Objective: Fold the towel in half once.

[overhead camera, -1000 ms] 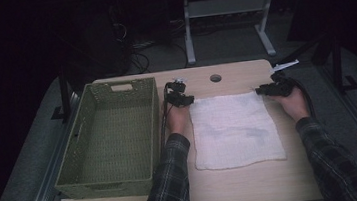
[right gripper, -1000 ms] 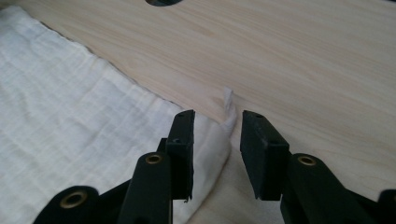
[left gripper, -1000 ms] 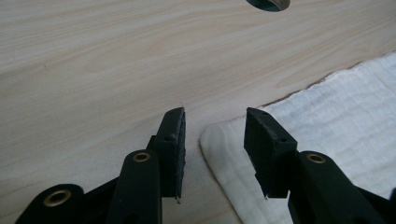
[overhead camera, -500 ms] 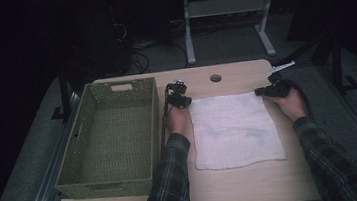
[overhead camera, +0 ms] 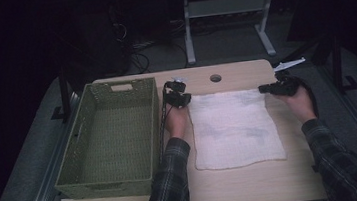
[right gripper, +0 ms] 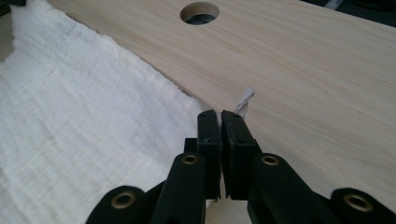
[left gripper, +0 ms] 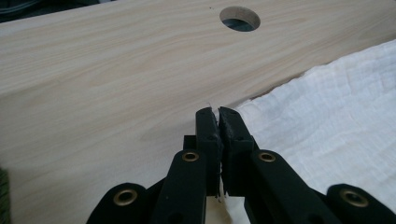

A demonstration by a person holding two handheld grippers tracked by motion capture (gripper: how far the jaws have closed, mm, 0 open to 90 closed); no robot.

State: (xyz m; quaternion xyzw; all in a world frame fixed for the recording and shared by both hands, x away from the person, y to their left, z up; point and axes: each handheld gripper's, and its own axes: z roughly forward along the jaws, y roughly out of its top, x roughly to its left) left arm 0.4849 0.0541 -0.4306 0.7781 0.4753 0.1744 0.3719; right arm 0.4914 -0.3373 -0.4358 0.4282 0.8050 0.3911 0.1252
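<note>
The white square cloth (overhead camera: pixel 234 127) lies flat mid-table. The left claw (left gripper: pixel 218 116) and right claw (right gripper: pixel 219 116) each pinch a far corner. Lift both together, evenly, so neither corner slips.

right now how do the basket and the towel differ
The basket is green, woven and deep-walled with handle slots; the towel is white, soft and flat. The basket stands untouched at the table's left; the towel's far corners are pinched by the left gripper and right gripper. Both are rectangular, side by side on the table.
</note>
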